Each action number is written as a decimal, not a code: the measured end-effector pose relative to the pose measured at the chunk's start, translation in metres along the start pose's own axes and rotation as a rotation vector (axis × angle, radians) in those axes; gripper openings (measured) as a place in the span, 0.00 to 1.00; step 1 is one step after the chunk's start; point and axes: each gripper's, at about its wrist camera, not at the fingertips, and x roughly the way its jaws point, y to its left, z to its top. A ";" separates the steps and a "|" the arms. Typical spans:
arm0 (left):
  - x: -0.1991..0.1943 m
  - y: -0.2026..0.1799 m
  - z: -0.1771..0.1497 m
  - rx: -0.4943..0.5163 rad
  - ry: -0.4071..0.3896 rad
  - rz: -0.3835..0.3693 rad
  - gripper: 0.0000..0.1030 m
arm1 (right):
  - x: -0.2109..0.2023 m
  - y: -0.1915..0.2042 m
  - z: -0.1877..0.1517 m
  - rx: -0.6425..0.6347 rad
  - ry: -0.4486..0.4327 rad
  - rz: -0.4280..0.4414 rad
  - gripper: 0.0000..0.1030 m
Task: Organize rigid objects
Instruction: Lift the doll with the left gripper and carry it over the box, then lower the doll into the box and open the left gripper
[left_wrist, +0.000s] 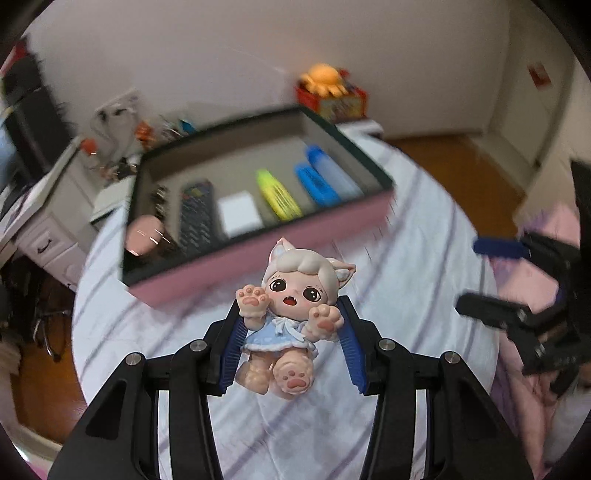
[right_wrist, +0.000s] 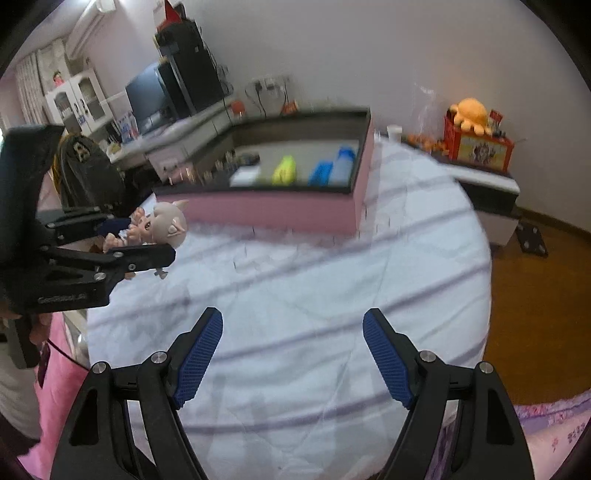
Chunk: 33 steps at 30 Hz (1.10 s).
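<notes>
A cat-eared doll figure in a pale blue dress hangs above the striped white cloth, and my left gripper is shut on its body. From the right wrist view the doll and the left gripper are at the left, short of the box. Just beyond stands a pink-walled box holding a remote control, a white block, a yellow marker and blue items. My right gripper is open over bare cloth with nothing between its fingers.
An orange plush sits on a red box by the far wall. A cluttered white desk with a monitor stands left of the round cloth-covered surface. Wooden floor lies to the right, and pink bedding borders the near edge.
</notes>
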 end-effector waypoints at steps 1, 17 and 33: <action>-0.001 0.004 0.006 -0.020 -0.015 -0.002 0.46 | -0.004 0.000 0.006 0.003 -0.019 0.009 0.78; 0.091 0.049 0.109 -0.216 -0.055 0.041 0.41 | 0.032 -0.024 0.098 0.046 -0.108 0.013 0.78; 0.196 0.080 0.160 -0.288 0.058 0.031 0.41 | 0.090 -0.047 0.133 0.045 -0.084 0.055 0.78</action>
